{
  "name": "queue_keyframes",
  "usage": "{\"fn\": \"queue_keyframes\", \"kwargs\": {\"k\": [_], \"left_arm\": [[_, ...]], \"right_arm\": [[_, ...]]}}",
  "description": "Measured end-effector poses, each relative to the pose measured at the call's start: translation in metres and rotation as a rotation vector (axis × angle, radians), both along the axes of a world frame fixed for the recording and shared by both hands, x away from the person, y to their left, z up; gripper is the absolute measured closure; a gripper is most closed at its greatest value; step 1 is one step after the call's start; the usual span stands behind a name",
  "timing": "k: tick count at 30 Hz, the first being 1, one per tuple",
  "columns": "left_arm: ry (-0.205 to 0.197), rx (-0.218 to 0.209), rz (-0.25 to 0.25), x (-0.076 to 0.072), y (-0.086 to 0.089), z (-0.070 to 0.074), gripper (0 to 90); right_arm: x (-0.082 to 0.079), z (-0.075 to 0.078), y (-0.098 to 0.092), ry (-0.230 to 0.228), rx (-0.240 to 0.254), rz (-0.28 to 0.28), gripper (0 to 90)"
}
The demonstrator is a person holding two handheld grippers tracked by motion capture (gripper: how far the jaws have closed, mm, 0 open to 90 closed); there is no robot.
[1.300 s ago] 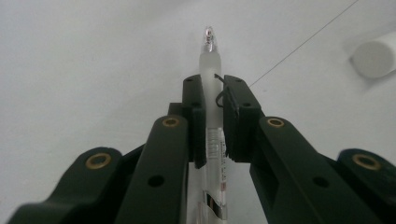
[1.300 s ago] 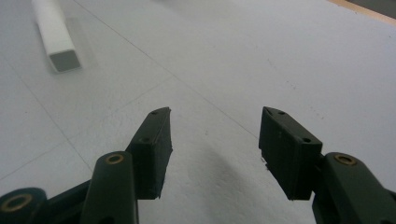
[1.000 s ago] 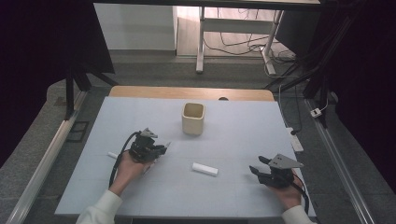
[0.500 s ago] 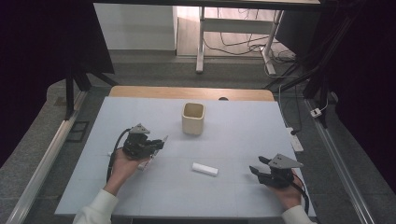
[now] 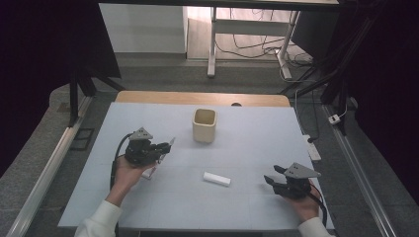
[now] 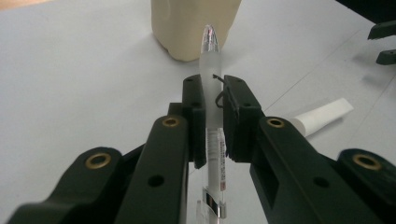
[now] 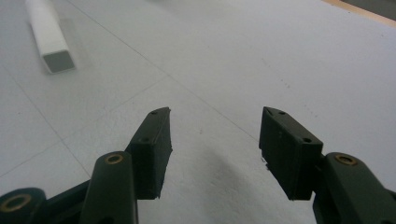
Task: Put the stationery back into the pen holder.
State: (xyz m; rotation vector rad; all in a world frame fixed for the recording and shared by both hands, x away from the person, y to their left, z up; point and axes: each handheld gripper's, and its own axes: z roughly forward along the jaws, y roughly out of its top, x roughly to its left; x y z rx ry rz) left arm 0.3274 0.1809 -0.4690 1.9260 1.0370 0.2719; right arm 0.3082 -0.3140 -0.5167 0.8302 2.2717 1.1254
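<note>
While the left hand-held gripper [image 6: 214, 116] clenches a pen [image 6: 211, 88] of frosted translucent plastic with a metal clip, the pen's tip points at the cream square-sided cup [image 5: 204, 125], just short of it and off the pale blue desk [image 5: 247, 138]. Small print on the barrel is too fine to read. Nearer the person than the cup lies a white, flat-ended tube [image 5: 216, 178]. Right of that tube, the right hand-held gripper [image 7: 212, 149] hangs released, holding nothing

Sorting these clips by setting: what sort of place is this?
Likely a lab recording booth: a bare white table between dark curtains, with loose cables on the floor behind.
</note>
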Motion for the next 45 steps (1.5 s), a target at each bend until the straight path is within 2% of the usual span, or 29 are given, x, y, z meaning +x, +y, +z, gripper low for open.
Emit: {"fn": "queue_keyframes", "kwargs": {"k": [13, 26, 34, 42, 45], "left_arm": [[-0.069, -0.033, 0.003, -0.005, 0.005, 0.009, 79.1], [-0.101, -0.050, 0.004, -0.003, 0.005, 0.012, 79.1], [-0.107, -0.045, 0.005, 0.002, -0.002, 0.010, 79.1], [-0.127, -0.064, -0.002, 0.010, -0.011, 0.015, 79.0], [-0.135, -0.055, -0.004, 0.015, -0.014, 0.018, 79.0]], "right_arm": [[0.000, 0.000, 0.000, -0.001, -0.006, 0.000, 43.3], [0.000, -0.001, 0.000, 0.001, -0.005, -0.005, 43.2], [0.000, 0.000, -0.001, -0.001, -0.007, -0.007, 43.2], [0.000, -0.001, -0.001, 0.000, 0.000, -0.007, 43.1], [0.000, -0.001, -0.002, 0.000, 0.000, -0.009, 43.1]]}}
